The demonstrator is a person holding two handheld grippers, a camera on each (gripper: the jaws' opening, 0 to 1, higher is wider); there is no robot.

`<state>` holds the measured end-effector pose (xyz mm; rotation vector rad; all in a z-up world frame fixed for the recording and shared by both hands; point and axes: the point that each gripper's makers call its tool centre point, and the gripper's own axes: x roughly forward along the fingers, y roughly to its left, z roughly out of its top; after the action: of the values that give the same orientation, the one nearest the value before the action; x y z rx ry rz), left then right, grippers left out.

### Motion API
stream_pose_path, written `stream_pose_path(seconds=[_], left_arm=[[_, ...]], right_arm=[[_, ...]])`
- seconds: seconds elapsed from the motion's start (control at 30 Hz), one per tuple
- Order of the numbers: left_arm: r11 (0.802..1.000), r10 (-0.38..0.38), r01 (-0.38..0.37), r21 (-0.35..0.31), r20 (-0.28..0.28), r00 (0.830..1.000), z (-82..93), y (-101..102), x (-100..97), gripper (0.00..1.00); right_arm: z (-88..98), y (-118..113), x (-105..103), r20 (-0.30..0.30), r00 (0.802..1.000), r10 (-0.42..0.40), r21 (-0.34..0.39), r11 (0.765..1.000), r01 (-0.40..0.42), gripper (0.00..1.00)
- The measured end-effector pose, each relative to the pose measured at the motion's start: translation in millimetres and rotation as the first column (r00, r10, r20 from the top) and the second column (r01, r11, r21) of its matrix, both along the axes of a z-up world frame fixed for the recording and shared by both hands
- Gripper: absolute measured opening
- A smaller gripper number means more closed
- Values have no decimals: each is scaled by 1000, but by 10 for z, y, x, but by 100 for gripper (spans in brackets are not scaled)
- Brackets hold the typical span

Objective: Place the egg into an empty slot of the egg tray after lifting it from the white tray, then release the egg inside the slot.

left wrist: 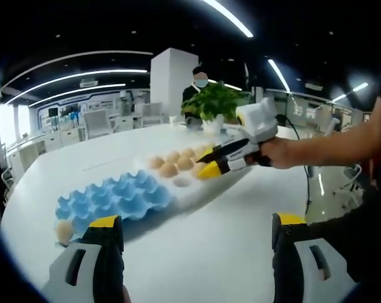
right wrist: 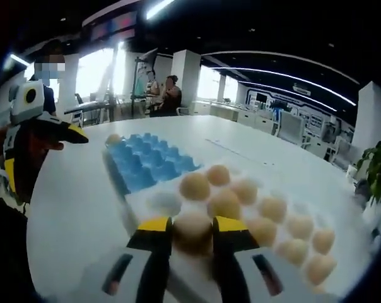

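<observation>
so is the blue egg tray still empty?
Not quite: one egg sits in a corner slot of the blue egg tray; the other visible slots look empty.

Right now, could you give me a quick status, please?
Right tongs closing around egg on white tray. Left tongs open, idle. Blue egg tray slots unobstructed.
</observation>
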<state>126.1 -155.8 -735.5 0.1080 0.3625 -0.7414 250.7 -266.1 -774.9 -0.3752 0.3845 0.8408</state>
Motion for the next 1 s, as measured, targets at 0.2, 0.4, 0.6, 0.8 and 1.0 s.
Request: stream_pose_path(seconds=[0.2,0.4,0.6,0.8,1.0], left_arm=[[1000,4,-4,1,-6,1000,-28,12,-19,100],[1000,10,-10,-1,-12,1000,-48,26,-18,100],[1000,14,-15,-5,-12,1000,-43,44,-1,100],[1000,12,-13,-8,-14,1000,-43,33,5,100],[1000,14,-14,-8,-14,1000,-48,39,-5,100]], right_arm=[[6,23,-19,-20,1000,3,10,1000,-3,28],[10,22,-15,-60,998,-9,22,1000,10,27],[99,1,14,-75,997,-20,78,997,26,26],[187,20,35,-73,997,-20,98,995,27,26],[269,53,57,-65,998,-15,120,992,23,26]])
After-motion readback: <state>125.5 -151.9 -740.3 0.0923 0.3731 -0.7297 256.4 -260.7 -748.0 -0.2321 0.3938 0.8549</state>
